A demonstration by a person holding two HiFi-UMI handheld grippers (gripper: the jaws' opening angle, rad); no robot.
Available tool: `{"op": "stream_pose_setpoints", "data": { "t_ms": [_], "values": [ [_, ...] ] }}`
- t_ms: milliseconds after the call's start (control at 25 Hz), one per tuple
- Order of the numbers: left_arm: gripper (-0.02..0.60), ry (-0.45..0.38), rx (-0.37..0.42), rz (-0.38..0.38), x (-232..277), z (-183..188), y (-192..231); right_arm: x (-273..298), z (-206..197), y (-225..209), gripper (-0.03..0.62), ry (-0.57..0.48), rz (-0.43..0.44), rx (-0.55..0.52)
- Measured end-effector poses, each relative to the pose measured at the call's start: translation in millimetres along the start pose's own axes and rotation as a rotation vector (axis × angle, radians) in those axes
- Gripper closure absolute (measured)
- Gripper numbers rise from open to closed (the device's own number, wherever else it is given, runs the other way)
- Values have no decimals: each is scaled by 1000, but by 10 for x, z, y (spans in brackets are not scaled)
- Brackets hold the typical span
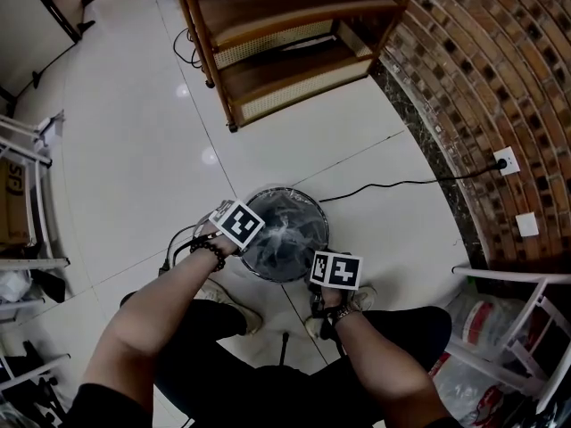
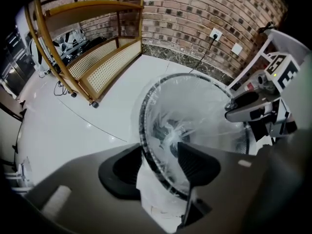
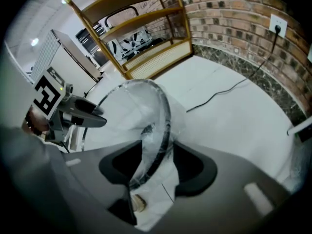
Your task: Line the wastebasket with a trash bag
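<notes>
Down on the floor [image 1: 143, 150] by the person's feet, the wastebasket [image 1: 294, 191] wore a thin, slippery, easily torn trash bag [image 1: 284, 230], and the left claw [image 2: 158, 172] and right claw [image 3: 158, 167] each stood parted astride its stiff rim, pinching nothing, where I'd take the film's overhang.

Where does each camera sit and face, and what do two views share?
Head view: on the person's head, steeply down onto the wastebasket; both forearms show.
Left gripper view: on the left gripper, along its jaws over the rim toward the brick wall.
Right gripper view: on the right gripper, past its jaws toward the wooden shelf.
Shared: each gripper view shows the other gripper.
</notes>
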State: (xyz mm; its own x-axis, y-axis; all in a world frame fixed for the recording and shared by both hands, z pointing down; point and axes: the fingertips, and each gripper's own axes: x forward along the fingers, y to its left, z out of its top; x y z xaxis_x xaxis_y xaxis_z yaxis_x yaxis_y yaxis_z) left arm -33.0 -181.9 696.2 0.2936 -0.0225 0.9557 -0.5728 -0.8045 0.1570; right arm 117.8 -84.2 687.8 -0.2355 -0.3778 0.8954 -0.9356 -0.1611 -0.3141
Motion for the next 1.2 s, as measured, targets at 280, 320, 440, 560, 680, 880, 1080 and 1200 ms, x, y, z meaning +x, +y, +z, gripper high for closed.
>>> {"op": "stream_pose_setpoints", "data": {
  "t_ms": [280,320,440,560,680,880,1080,1200],
  "values": [
    [359,-50,-10,23,155,-5,-15,28,33,-85,437,-20,-69,5],
    [359,-56,-11,24,155,-4,-14,21,41,-93,437,-24,-75,3],
    [331,-84,-25,29,82,17,6,-24,68,-102,402,-28,-79,-7],
    [274,-96,-53,66,-131,17,94,-130,119,-109,350,-43,-76,-19],
    [243,-106,-89,95,-356,-5,162,-275,196,-123,333,-72,-71,-22],
    [241,-185,-111,79,-627,62,139,-552,422,-98,333,-157,-70,-36],
    [241,-262,-144,89,-870,96,177,-718,654,188,333,-225,-30,-99],
    [242,-288,-172,64,-932,63,132,-738,727,376,333,-239,-8,-139]
  ]
}}
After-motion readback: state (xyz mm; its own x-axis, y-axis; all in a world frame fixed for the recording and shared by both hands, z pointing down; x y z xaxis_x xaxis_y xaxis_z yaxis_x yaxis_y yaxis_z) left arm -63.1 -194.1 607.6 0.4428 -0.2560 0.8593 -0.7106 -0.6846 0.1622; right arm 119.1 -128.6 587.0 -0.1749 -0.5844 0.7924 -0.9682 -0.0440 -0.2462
